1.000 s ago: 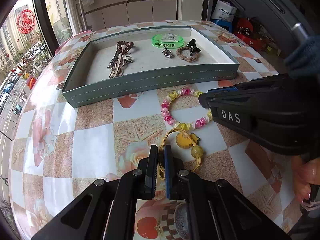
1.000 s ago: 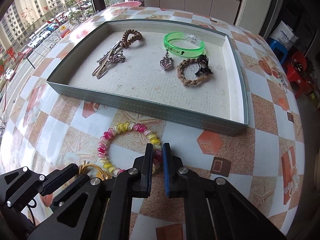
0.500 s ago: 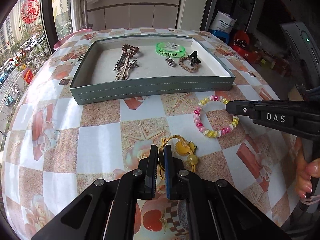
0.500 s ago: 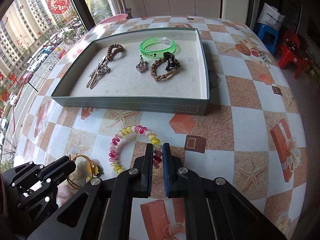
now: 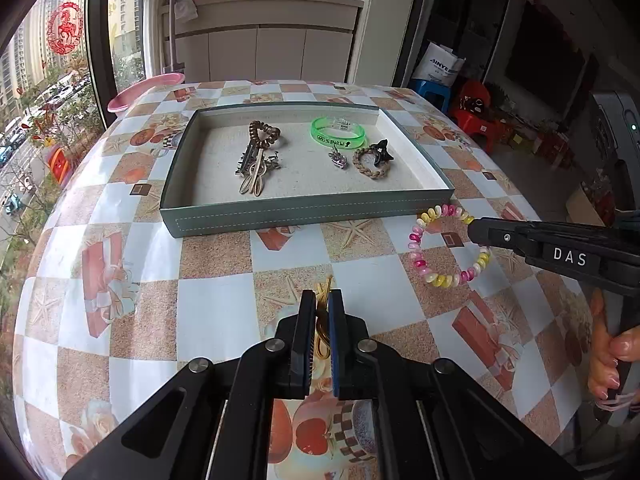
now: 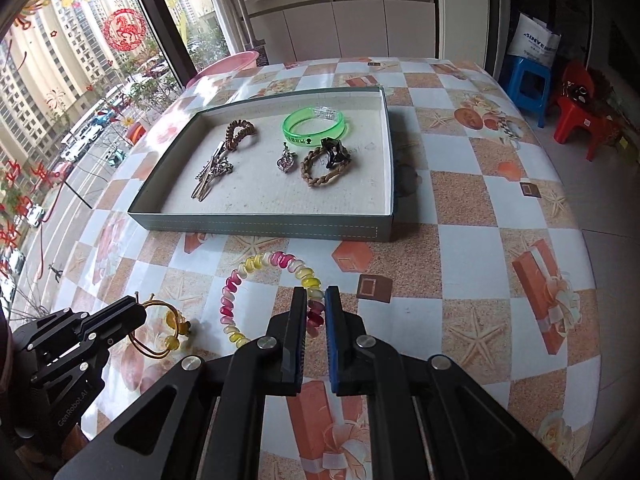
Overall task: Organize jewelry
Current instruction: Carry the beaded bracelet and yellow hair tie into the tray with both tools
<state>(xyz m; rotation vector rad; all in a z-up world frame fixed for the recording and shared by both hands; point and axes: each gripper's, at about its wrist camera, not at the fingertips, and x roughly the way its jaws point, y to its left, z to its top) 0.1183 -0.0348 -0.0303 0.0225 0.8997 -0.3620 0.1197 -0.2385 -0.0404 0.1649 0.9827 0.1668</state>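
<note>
Presently the left gripper [image 5: 322, 312] has its jaws clamped on a gold wire bracelet [image 6: 160, 334] carrying yellow beads. The right gripper [image 6: 316, 312] is likewise closed, pinching a pink-and-yellow coil bracelet [image 6: 256, 292] by its near edge. Both pieces are over the checked tablecloth [image 5: 216, 320], short of the grey-green tray [image 5: 280, 216]. Inside the tray lie a green bangle [image 5: 338, 134], a braided band [image 5: 372, 162], a small charm [image 5: 337, 157] and hair clips [image 5: 256, 164].
</note>
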